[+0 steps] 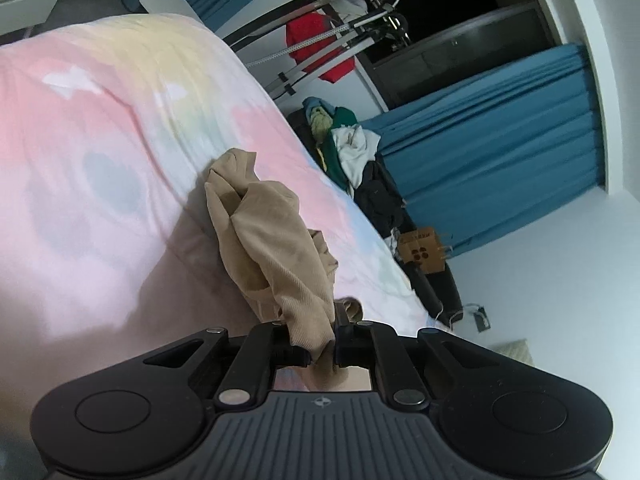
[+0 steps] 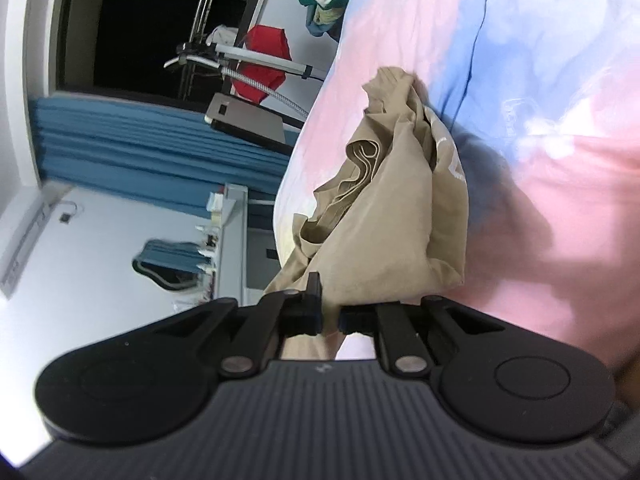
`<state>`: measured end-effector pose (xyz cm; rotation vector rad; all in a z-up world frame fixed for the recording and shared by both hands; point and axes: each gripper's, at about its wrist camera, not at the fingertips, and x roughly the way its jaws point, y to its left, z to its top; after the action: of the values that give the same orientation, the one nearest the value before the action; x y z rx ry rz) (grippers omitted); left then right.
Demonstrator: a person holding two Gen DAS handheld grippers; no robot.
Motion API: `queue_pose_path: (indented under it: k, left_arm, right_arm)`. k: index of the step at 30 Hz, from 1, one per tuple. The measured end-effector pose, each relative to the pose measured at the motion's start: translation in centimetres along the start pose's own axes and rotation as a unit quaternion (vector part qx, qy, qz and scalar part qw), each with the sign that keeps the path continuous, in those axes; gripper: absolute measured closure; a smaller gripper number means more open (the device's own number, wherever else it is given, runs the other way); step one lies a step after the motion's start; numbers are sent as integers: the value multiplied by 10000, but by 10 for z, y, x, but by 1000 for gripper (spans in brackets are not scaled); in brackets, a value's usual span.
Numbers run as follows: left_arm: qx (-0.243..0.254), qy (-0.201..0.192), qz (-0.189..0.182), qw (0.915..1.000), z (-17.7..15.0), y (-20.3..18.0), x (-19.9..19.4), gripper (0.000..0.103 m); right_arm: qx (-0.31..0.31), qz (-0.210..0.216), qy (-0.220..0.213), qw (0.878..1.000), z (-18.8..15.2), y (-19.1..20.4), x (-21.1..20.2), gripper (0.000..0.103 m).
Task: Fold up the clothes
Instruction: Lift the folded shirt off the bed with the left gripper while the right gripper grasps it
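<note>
A pastel bedspread (image 1: 100, 152) is covering the bed as teal curtains (image 1: 500, 152) are hanging by a dark window (image 2: 140, 36); clothes (image 1: 352, 152) are piling beside white walls (image 1: 540, 300).

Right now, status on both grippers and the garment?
Left gripper shut on tan garment. Right gripper shut on it too. Garment bunched, unfolded, over pastel bedspread. Nothing in the way.

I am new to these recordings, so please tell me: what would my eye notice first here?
First, the crumpled tan garment, pinched by both the left tongs and the right tongs. It hangs bunched over a bedcover in pastel pink, blue and yellow. Behind, a red cloth hangs on a rack.
</note>
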<state>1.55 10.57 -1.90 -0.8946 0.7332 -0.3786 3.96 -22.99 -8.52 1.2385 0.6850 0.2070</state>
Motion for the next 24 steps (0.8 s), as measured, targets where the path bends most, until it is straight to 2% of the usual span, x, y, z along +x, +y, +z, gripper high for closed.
queue_pose_path:
  k: [3, 8, 10, 13, 17, 19, 24]
  left_arm:
    - [-75, 103, 1, 9999, -26, 4, -31, 93]
    - [-472, 187, -91, 9987, -59, 15, -68, 93]
    - [-887, 227, -170, 9956, -58, 24, -72, 93]
    - [-990, 97, -193, 9949, -42, 17, -63, 93]
    - [-1279, -58, -138, 9917, -6, 8, -28, 92]
    - [-1337, -159, -14, 9909, 19, 2, -2, 92]
    - [-1321, -127, 331, 9906, 73, 1, 75, 92]
  right_arm:
    - [22, -29, 6, 10000, -4, 3, -10, 92]
    - [174, -32, 1, 9998, -12, 6, -21, 92]
    - [234, -33, -2, 9997, -15, 7, -25, 92]
    - [325, -34, -5, 9995, -19, 9, -32, 92]
    - [457, -34, -10, 9989, -23, 12, -38, 91]
    - [649, -18, -32, 9979, -8, 22, -18, 90]
    - [981, -242, -95, 9948, 37, 34, 47, 90]
